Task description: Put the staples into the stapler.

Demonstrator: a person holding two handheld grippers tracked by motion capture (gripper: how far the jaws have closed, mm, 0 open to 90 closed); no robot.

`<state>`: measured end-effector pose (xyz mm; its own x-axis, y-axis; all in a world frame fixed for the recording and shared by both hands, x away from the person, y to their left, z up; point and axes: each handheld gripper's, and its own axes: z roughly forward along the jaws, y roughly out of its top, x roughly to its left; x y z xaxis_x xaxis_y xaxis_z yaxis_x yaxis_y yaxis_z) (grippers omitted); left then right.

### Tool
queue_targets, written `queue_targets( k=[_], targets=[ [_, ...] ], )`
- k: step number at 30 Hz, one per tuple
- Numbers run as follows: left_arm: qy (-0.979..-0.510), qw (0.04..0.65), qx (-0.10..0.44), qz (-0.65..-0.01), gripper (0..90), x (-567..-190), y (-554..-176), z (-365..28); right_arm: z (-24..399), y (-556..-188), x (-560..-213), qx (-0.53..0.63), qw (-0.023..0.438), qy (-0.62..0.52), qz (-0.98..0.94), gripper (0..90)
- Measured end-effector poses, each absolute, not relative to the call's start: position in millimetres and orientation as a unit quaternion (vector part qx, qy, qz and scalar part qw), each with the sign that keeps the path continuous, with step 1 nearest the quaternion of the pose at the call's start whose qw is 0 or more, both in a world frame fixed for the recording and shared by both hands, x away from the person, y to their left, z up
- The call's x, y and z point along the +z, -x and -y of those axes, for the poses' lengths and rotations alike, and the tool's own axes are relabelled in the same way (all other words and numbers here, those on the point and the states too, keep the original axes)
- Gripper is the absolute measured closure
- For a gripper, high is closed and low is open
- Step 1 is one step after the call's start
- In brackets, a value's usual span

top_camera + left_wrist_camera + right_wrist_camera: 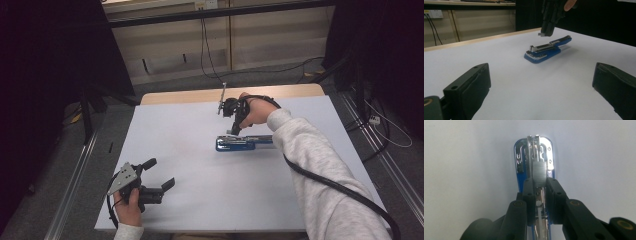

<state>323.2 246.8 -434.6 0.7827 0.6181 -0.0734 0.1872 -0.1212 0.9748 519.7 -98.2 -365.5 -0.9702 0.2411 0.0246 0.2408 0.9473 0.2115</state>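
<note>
Blue and silver, the stapler [243, 143] lies flat near the middle of the white table [190, 170], its top swung open so the metal channel faces up. Right above it hangs the right gripper [234, 131], pointing down, and look at the right gripper view: a small grey strip of staples [540, 173] sits pinched between the two black jaws, their pads pressed against its sides, the jaws nearly together with just the strip's width between them. That strip hovers directly over the stapler's open channel [537, 152], lined up along its length, towards the front end with the shiny metal plate. From the left gripper view you can see a gap under it: the strip [541, 34] at the tip of the right gripper is clear of the stapler [546, 49], just above it, not touching.

Is anything already loaded in the channel? Hard to tell from here; the jaws cover much of it.

Over at the near left corner of the table, the left gripper [160, 175] is held low in the person's left hand [129, 205], well apart from the stapler. Its jaws stand wide apart, nothing between them but bare table, aimed across at the stapler.
</note>
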Motion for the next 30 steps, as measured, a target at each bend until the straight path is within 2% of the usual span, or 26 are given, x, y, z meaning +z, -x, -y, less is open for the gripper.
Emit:
queue_targets(
  k=[30],
  targets=[
    [-0.724, 0.605, 0.173, -0.282, 1.9, -435.1, -322.6, -246.8, 93.3, -524.5, -370.3, 0.131, 0.004, -0.128, -0.983, 78.4]
  ],
)
